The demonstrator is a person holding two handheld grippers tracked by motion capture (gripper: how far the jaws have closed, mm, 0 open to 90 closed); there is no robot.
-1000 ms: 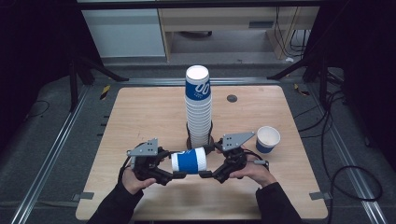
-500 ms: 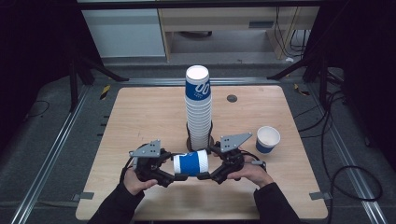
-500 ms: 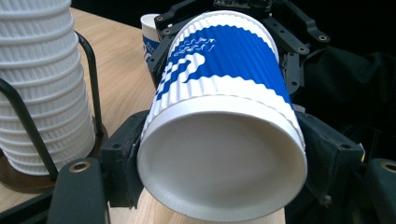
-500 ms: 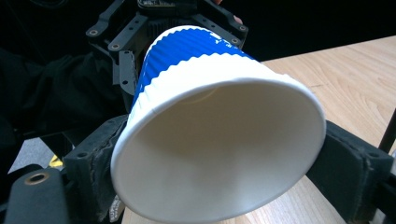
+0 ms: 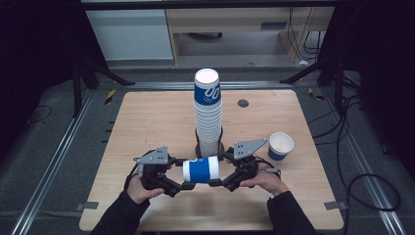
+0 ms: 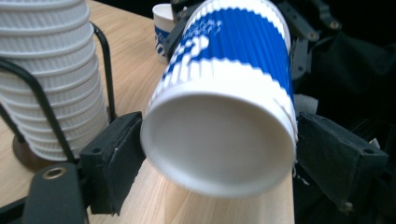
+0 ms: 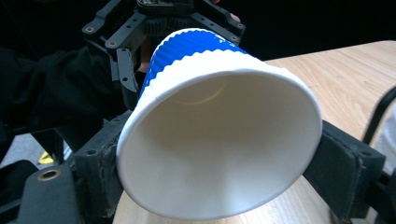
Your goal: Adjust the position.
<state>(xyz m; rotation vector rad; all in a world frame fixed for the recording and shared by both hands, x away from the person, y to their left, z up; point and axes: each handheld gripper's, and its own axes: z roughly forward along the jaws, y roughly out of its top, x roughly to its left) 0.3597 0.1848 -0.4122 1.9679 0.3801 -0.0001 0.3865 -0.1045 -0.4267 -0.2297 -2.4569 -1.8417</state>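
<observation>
A blue and white paper cup (image 5: 201, 169) lies on its side above the table (image 5: 147, 117), just in front of the tall stack of cups (image 5: 208, 110), stretched between the two claws. The right gripper (image 5: 219, 183) has the cup's open mouth end between its jaws; in the right gripper view the wide white rim (image 7: 219, 140) sits pressed between the two black pads, so this claw is closed on the cup, its jaws having just been closing in. The left gripper (image 5: 182, 186) is at the cup's base end; in the left gripper view the round white bottom (image 6: 219, 140) lies between the pads, the left pad just at its edge and the right pad close beside it, the jaws having just been opening, and no firm squeeze shows there. The stack of cups stands upright in a black wire holder (image 5: 221, 138) on a round base, nested one in another, the topmost showing a bare white inside. To the right of the stack, well apart from it, a single cup (image 5: 281, 146) stands upright on the table, mouth up, with nothing seen inside
</observation>
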